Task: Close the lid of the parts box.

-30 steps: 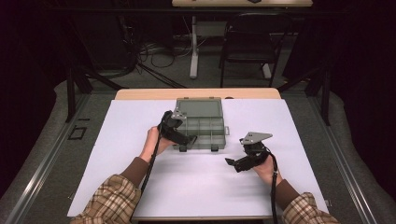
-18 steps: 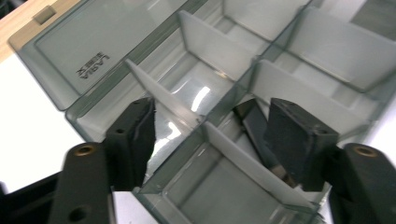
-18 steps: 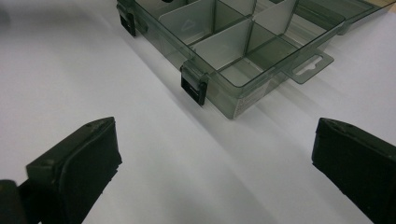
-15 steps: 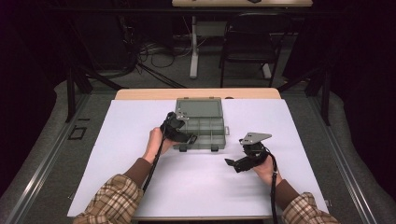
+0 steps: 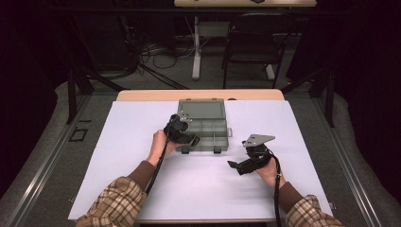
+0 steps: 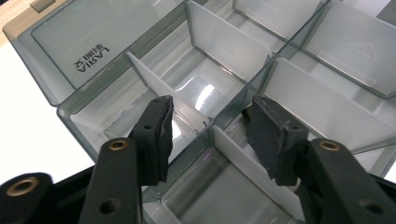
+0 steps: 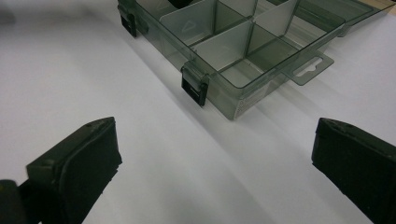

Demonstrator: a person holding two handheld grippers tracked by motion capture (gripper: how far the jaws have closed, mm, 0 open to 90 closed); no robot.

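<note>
- High view: our left gripper (image 5: 185,140) is at the near left corner of the open compartment box (image 5: 208,124), which sits mid-table on the white sheet (image 5: 132,132); our right gripper (image 5: 241,166) waits well apart, nearer us.
- Left gripper view: jaws half-wide, just been closing, straddling a white divider (image 6: 159,88) whose length runs away from us; pads not yet pressing.
- Right gripper view: jaws wide, nothing between; box ahead.

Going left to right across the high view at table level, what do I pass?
Left edge of the white table cover → person's left hand → left gripper at the clear compartment box → right gripper → person's right hand.
</note>
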